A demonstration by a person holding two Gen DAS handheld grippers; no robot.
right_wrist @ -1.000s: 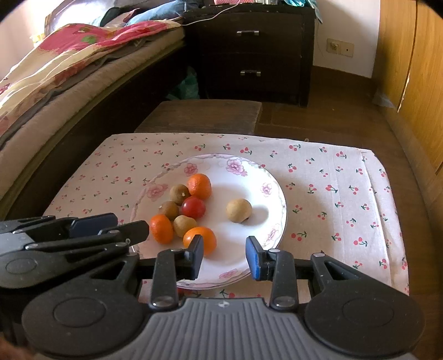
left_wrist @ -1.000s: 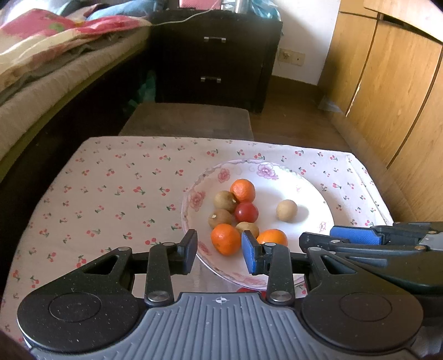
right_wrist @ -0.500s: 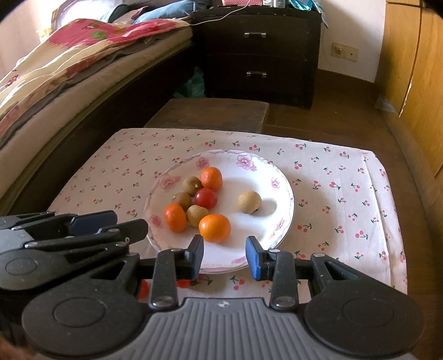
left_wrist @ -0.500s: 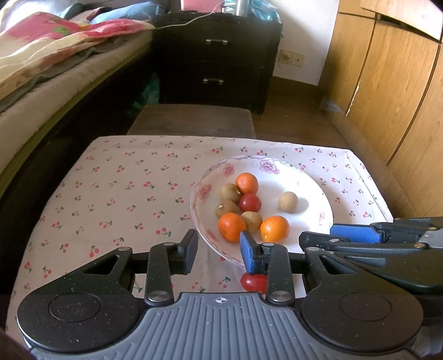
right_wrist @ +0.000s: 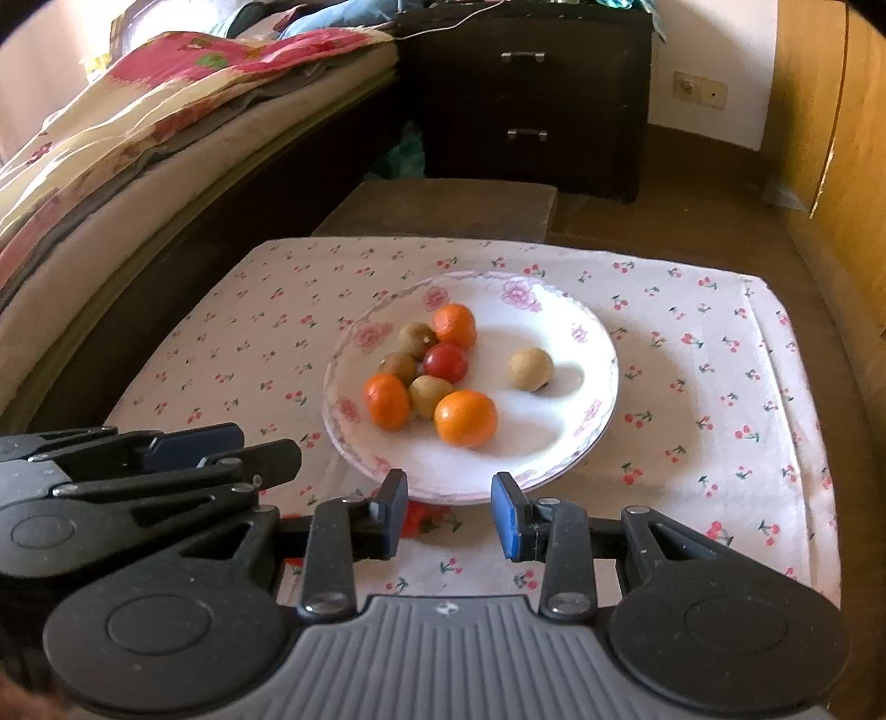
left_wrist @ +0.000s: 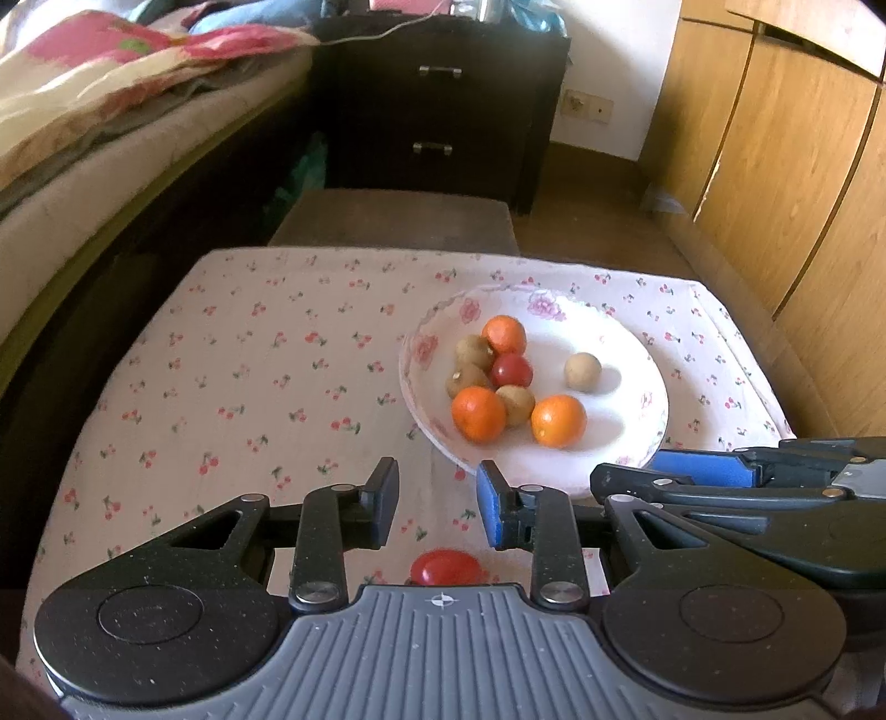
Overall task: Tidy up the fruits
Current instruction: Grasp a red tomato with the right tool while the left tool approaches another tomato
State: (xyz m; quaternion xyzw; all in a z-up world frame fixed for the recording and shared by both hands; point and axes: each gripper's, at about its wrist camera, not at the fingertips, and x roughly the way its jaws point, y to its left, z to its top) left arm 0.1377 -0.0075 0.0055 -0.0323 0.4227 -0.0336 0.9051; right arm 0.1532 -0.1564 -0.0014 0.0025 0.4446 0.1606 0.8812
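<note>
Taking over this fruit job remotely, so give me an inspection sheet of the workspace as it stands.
Surface: cherry-print cloth over a low table.
Job's things: white floral plate holds three oranges, one red tomato and four brownish fruits; a second red tomato lies on the cloth off the plate.
Clutter: nothing seen.
Grippers: left gripper closing on nothing; right gripper open, empty.
Cables: white cord on the dark nightstand.
Surroundings: bed, wooden wardrobe.

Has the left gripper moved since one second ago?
Yes. In its own view the left gripper has drawn back from the plate: the plate sits higher and farther, and a red fruit on the cloth now shows beneath it.
</note>
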